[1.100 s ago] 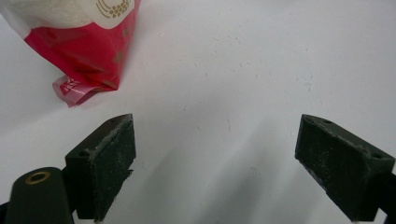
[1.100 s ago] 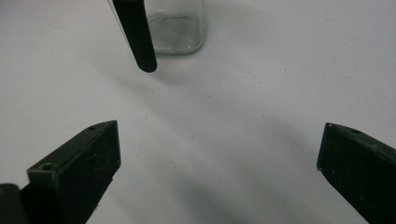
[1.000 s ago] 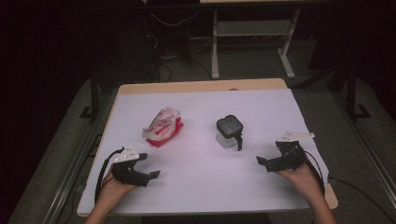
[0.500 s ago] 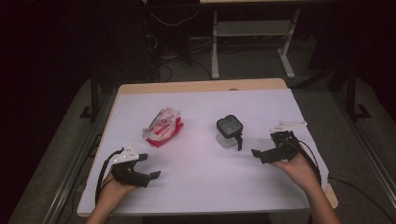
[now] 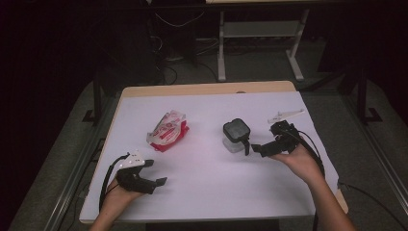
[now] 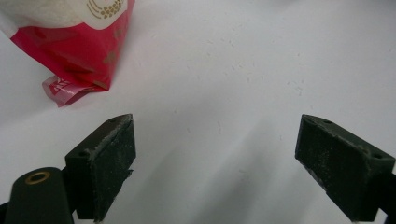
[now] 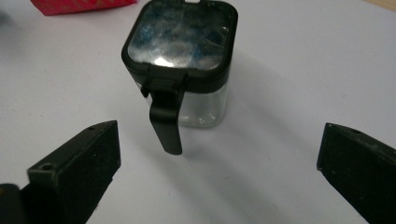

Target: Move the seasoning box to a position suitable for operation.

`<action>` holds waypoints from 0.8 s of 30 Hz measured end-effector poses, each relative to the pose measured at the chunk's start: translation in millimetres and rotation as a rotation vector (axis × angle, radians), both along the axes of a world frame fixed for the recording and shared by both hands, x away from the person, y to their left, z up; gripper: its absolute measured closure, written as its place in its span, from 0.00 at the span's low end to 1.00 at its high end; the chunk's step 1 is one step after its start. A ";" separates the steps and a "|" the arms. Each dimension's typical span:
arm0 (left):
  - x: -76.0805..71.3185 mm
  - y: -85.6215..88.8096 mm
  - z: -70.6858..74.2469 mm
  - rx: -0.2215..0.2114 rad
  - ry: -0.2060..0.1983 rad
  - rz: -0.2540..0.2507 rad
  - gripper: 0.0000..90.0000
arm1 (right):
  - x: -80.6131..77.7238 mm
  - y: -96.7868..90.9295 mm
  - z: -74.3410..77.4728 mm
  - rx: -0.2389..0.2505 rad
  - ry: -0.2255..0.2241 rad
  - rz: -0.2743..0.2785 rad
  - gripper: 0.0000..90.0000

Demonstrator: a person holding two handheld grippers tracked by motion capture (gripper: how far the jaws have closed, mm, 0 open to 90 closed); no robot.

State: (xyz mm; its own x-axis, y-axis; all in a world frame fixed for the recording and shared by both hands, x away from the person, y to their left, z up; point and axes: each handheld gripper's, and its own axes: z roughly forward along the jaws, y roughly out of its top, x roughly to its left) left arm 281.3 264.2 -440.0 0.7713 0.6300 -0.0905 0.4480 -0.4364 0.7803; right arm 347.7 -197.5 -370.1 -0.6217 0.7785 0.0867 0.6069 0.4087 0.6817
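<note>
The right gripper [image 5: 256,147] hangs just above the table [image 5: 269,202] with its jaws spread wide and nothing between them. Straight ahead of it, just beyond the jaw tips, stands a small clear jar [image 7: 181,60] with a black square lid, upright on the white surface. In the right gripper view the jar sits a little to the left of the midline between the jaws, and its black latch tab [image 7: 166,126] hangs down the near wall, pointing back toward the gripper. The jar is squat, with no real long axis; its flat sides lie roughly square to the approach, and the gap between the jaws looks wider than the jar. The coming move seems to turn on this: a short push forward, shifted slightly left, would put the jar between the jaws.

The left gripper [image 5: 155,173] is well apart from the jar, low at the near left of the table, its jaws also wide open and empty. Ahead of it and to its left lies a red and white packet [image 6: 70,42], near but not touching. The right gripper is clearly the nearer one to the jar.

Counted: two grippers, one jar, one packet, one table.
</note>
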 end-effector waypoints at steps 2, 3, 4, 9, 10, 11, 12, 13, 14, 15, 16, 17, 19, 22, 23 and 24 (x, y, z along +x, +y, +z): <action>-0.2 0.2 -0.1 0.000 0.004 0.004 0.13 | 3.9 5.2 5.3 0.001 0.005 0.003 0.00; -0.1 0.4 -0.1 0.002 0.005 0.003 0.13 | 3.9 5.2 5.3 0.001 0.005 0.003 0.00; -0.3 0.4 -0.3 0.001 0.007 0.003 0.13 | 5.5 7.0 6.8 0.000 0.008 0.007 0.00; -0.7 -1.2 -0.9 0.008 0.000 -0.003 0.13 | 15.3 17.9 12.2 -0.016 0.025 0.014 0.00; -0.8 -1.5 -1.0 0.008 0.001 -0.005 0.13 | 17.5 20.1 12.8 -0.020 0.029 0.011 0.00; -0.9 -1.6 -1.0 0.010 -0.002 -0.006 0.13 | 19.7 22.2 13.9 -0.027 0.034 0.011 0.00; -1.0 -1.8 -1.3 0.007 -0.005 -0.008 0.13 | 23.4 27.2 16.0 -0.032 0.044 0.007 0.00; -1.0 -1.8 -1.3 0.007 -0.005 -0.008 0.13 | 23.4 27.2 16.0 -0.032 0.044 0.007 0.00; -1.3 -2.0 -1.5 0.005 -0.007 -0.006 0.13 | 25.5 29.7 17.0 -0.038 0.050 0.007 0.00; -1.3 -2.0 -1.6 0.008 -0.008 -0.006 0.13 | 28.1 32.2 17.6 -0.044 0.048 0.015 0.00; -1.4 -2.1 -1.6 0.009 -0.007 -0.009 0.13 | 32.4 37.2 18.9 -0.049 0.053 0.017 0.00; -1.3 -2.1 -1.6 0.014 -0.012 -0.012 0.13 | 32.4 37.2 18.9 -0.049 0.053 0.017 0.00; -2.0 -2.8 -1.6 0.009 -0.011 -0.012 0.13 | 36.7 41.6 19.8 -0.053 0.060 0.025 0.00; -1.7 -3.5 -1.7 0.012 -0.013 -0.017 0.13 | 42.7 48.1 20.1 -0.058 0.067 0.028 0.00; -1.8 -3.8 -1.9 0.011 -0.010 -0.017 0.13 | 44.3 50.3 20.0 -0.059 0.072 0.031 0.00; -1.8 -3.8 -2.3 0.014 -0.007 -0.020 0.13 | 47.8 55.7 19.3 -0.063 0.085 0.031 0.00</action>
